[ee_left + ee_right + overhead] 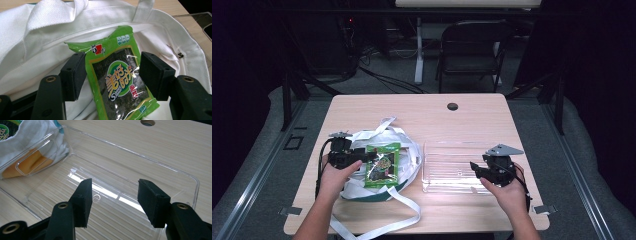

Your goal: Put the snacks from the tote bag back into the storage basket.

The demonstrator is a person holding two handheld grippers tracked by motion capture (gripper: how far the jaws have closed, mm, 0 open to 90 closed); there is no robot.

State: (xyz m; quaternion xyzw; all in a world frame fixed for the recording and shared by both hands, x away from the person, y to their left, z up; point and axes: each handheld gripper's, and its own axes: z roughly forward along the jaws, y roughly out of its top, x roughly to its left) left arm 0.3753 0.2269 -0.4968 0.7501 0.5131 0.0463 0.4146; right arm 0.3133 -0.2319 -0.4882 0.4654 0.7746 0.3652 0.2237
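A green seaweed snack packet (383,165) (117,75) lies on top of a white cloth tote bag (409,150) (50,37) at the table's left. My left gripper (371,157) (113,72) is open and reaches in from the left, one jaw along each long edge of the packet. I cannot tell whether the pads touch it. To the right, a clear plastic tray (447,145) (160,166) sits with nothing in it. My right gripper (474,167) (116,200) is open over the tray's near right part, with nothing between its jaws.
The bag's long white straps (377,220) trail toward the light wooden table's (452,125) front edge. A cable hole (452,106) (147,122) sits near the far edge. Something orange (27,165) shows through the tray's wall beside the bag. A dark chair (472,50) stands beyond the table.
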